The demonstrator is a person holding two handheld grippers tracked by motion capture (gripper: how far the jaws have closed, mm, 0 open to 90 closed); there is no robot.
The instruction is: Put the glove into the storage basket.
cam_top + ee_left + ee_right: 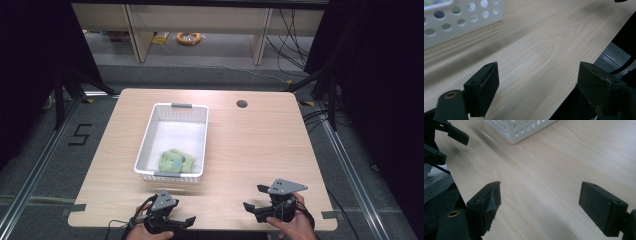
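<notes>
Both pairs of jaws stand wide apart with nothing but bare wood between them. My left gripper [181, 220] sits at the near edge of the light wooden table [260, 145], held in the left hand [145, 230], its black pads aimed to the right along the edge; in the left gripper view the gripper [537, 82] hangs just over the table's rim. My right gripper [256, 197] rests in the right hand [295, 225] near the same edge, well apart from the left one and pointing toward it. In the right gripper view that gripper [540, 200] looks across the tabletop to the other gripper.

I see the white perforated plastic basket [150, 135] just beyond the left gripper, on the table's left half. A crumpled green cloth [176, 161] lies inside it, at the near end, touching the bottom.
</notes>
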